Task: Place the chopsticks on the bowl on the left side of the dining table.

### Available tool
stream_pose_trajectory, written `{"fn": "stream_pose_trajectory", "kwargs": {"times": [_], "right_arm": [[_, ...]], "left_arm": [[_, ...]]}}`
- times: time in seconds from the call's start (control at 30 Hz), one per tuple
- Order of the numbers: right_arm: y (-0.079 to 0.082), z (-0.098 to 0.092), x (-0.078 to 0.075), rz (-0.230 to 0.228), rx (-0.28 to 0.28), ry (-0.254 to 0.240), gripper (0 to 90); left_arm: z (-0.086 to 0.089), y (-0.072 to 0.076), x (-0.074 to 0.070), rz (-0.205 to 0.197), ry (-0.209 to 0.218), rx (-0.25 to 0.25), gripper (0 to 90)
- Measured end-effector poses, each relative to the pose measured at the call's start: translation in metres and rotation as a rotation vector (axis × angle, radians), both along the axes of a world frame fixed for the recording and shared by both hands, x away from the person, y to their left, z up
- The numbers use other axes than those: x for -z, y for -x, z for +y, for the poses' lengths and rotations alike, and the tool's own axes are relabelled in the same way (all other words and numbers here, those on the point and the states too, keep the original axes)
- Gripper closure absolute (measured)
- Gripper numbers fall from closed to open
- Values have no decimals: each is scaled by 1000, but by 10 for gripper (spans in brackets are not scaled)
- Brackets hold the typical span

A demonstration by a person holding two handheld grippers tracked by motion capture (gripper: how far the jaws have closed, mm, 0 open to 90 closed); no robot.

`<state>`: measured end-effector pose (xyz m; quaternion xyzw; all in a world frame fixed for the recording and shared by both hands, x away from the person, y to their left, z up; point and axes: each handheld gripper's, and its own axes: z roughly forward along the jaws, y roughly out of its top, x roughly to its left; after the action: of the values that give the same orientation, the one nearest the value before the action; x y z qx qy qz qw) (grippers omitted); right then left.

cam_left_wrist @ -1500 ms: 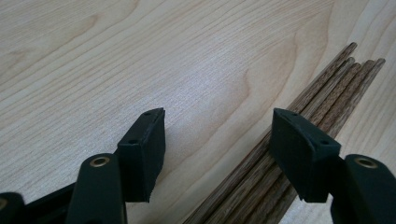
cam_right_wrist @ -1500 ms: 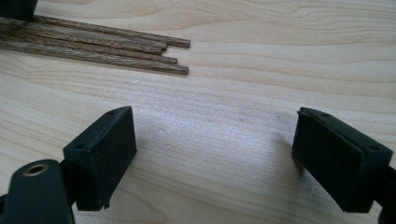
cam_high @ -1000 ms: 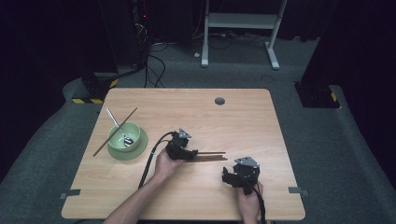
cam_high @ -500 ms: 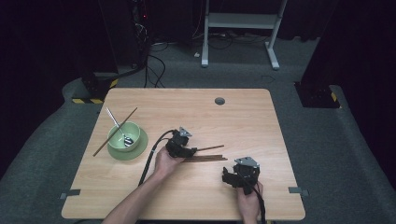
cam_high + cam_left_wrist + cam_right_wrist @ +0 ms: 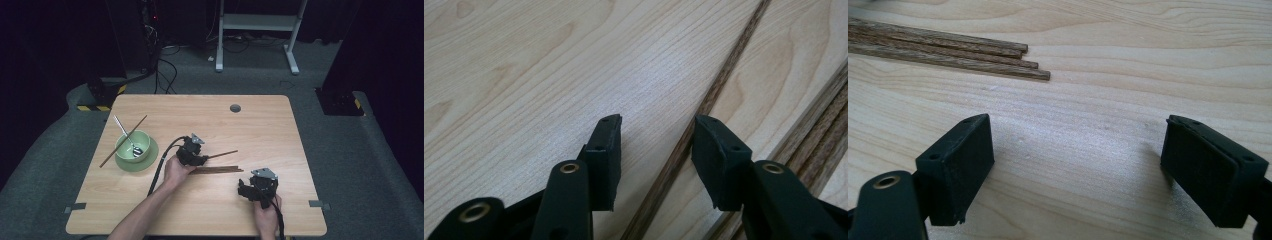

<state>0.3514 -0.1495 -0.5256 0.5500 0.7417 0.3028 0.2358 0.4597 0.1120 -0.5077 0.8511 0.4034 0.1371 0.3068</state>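
Note:
A single brown chopstick (image 5: 223,154) lies slanted on the wooden table, apart from a bundle of three chopsticks (image 5: 220,170) just in front of it. My left gripper (image 5: 203,159) is at the single chopstick's near end. In the left gripper view that chopstick (image 5: 711,97) runs between the jaws, close to the right pad (image 5: 716,160). The jaws have just been closing, but a gap remains, so my left gripper (image 5: 656,122) is open. My right gripper (image 5: 246,189) rests right of the bundle. It (image 5: 1078,150) stands wide open over bare wood, with the bundle's tips (image 5: 998,57) ahead.
A green bowl (image 5: 131,142) on a green saucer stands at the table's left, holding a spoon (image 5: 124,131), with another chopstick (image 5: 116,149) leaning across it. A round cable hole (image 5: 235,108) sits near the far edge. Dark floor, cables and a white stand lie beyond.
The single chopstick's far end has swung away from the bundle, and the left jaws have drawn closer together around it. The right gripper has stayed in place.

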Motion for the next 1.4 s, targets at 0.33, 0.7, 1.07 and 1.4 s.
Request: {"fn": "stream_pose_trajectory", "kwargs": {"times": [0.33, 0.7, 1.07, 1.4], "right_arm": [[0, 0, 0, -1, -2, 1, 133], [0, 0, 0, -1, -2, 1, 133], [0, 0, 0, -1, -2, 2, 133], [0, 0, 0, -1, -2, 2, 133]], "left_arm": [[4, -6, -2, 13, -16, -2, 633], [10, -12, -3, 14, -39, 0, 704], [20, -17, -2, 6, -25, -12, 766], [28, -21, -1, -7, -23, -25, 813]]}}
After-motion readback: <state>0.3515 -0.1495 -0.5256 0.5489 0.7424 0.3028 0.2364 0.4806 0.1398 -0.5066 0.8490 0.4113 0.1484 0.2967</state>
